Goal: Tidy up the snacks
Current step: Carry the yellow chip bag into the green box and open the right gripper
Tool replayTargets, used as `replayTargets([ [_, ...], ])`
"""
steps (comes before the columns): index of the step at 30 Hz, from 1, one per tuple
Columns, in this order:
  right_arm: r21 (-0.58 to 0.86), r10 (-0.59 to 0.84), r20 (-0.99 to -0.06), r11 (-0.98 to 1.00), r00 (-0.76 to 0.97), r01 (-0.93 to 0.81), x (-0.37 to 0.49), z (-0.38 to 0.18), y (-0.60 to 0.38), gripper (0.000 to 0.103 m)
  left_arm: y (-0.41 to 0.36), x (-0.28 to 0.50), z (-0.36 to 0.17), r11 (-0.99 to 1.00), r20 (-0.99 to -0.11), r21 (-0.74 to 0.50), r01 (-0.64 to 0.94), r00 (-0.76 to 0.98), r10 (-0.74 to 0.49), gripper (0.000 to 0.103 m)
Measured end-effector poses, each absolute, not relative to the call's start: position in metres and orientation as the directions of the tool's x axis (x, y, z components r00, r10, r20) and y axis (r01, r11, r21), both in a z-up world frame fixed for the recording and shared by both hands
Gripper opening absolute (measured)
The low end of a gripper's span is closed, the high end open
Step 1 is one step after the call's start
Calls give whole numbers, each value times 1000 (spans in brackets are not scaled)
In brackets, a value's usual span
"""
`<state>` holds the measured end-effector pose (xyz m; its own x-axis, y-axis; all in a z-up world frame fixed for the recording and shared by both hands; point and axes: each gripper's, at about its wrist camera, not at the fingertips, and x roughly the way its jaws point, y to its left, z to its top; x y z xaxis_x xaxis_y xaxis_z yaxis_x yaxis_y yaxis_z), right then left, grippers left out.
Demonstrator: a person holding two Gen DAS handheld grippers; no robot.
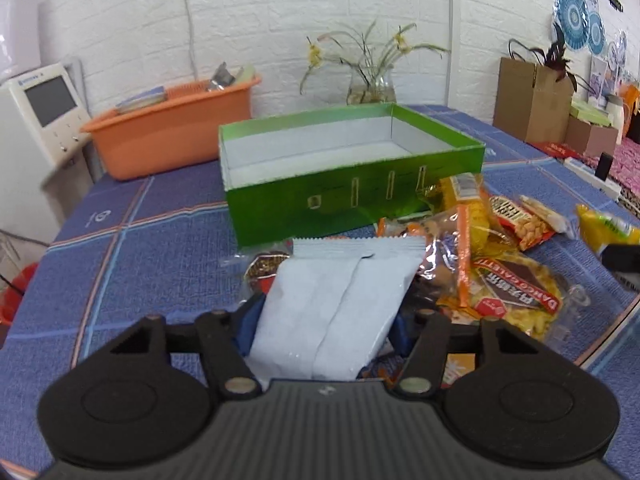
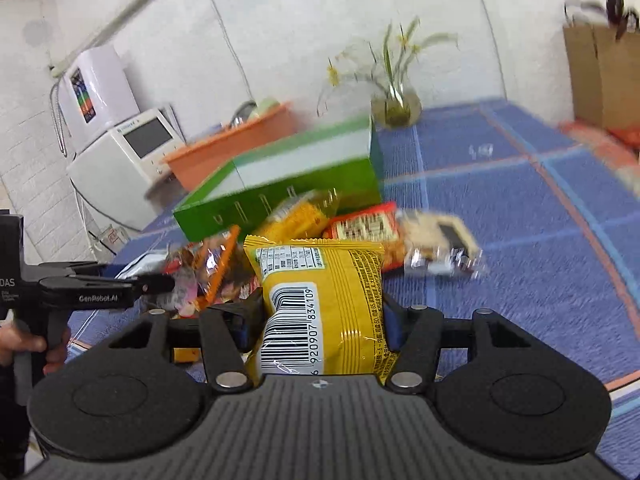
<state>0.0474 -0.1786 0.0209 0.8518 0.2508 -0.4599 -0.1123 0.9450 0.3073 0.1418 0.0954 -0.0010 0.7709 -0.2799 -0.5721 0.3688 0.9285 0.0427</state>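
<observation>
A pale white snack packet (image 1: pixel 336 292) stands between my left gripper's (image 1: pixel 324 324) blue pads, which press on its sides; it is shut on it. The same packet (image 2: pixel 140 264) shows at that gripper's tip in the right wrist view. My right gripper (image 2: pixel 316 320) is shut on a yellow packet (image 2: pixel 320 300) with a barcode, also seen as a yellow packet (image 1: pixel 604 228) at the right edge of the left wrist view. A pile of loose snack packets (image 1: pixel 500 280) lies against the front of an open green box (image 1: pixel 352 184), whose white inside holds nothing. The box (image 2: pixel 280 200) is blurred in the right wrist view.
An orange basin (image 1: pixel 172 132) with items sits behind the box on the blue checked tablecloth (image 1: pixel 140 240). A glass vase of plants (image 1: pixel 370 88) stands at the back wall, a cardboard box (image 1: pixel 532 100) at the right, a white appliance (image 1: pixel 44 112) at the left. A hand (image 2: pixel 24 344) holds the left gripper.
</observation>
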Motion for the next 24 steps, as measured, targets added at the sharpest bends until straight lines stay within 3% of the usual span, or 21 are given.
replayTargets([
  [9,214,326,-392,942,860,-260,35,49,-142,95,101,89,38,971,-439,-22,239,870,-224,60],
  [16,292,387,-335,910,859,-296,65,61,-127,95,91,100,80,977,-311,4,213,929,-202,60],
  [19,270,371,-270,915,889,-300,81,78,-132,95,85,114,98,977,-278,27,211,941,-195,60],
  [24,112,240,-142,968,960,-225,124,114,-136,95,70,156,124,985,-229,43,167,961,-153,59],
])
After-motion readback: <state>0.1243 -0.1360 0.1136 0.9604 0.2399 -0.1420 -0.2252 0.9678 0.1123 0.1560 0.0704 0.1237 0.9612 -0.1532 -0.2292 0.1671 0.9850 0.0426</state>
